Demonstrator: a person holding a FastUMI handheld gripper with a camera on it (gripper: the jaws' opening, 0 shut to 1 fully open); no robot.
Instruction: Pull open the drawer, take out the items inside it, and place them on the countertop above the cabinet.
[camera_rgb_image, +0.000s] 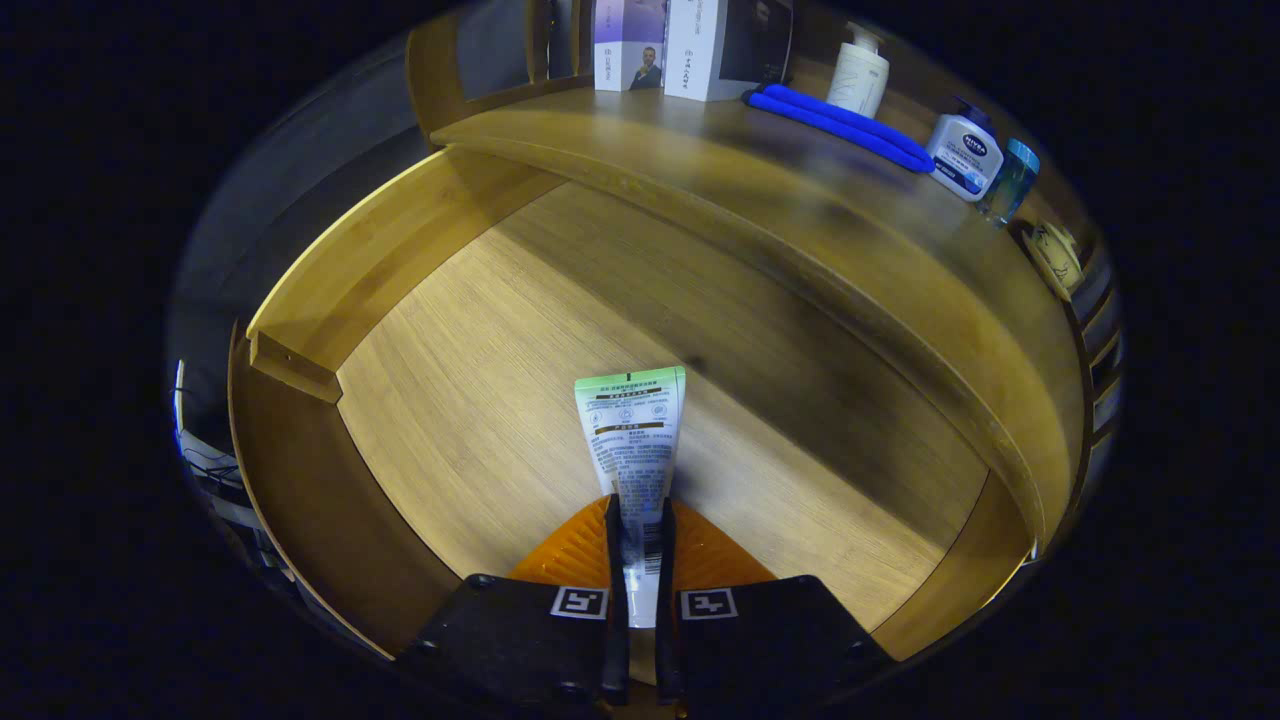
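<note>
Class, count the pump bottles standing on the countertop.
2: a cream pump bottle behind the blue roll, and a white-and-blue one beside its far end. The tongs grip a tube.

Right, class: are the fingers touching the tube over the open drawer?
Touching. The gripper view shows the tube clamped between the two fingers of the gripper, both pressing its sides, above the drawer floor.
</note>
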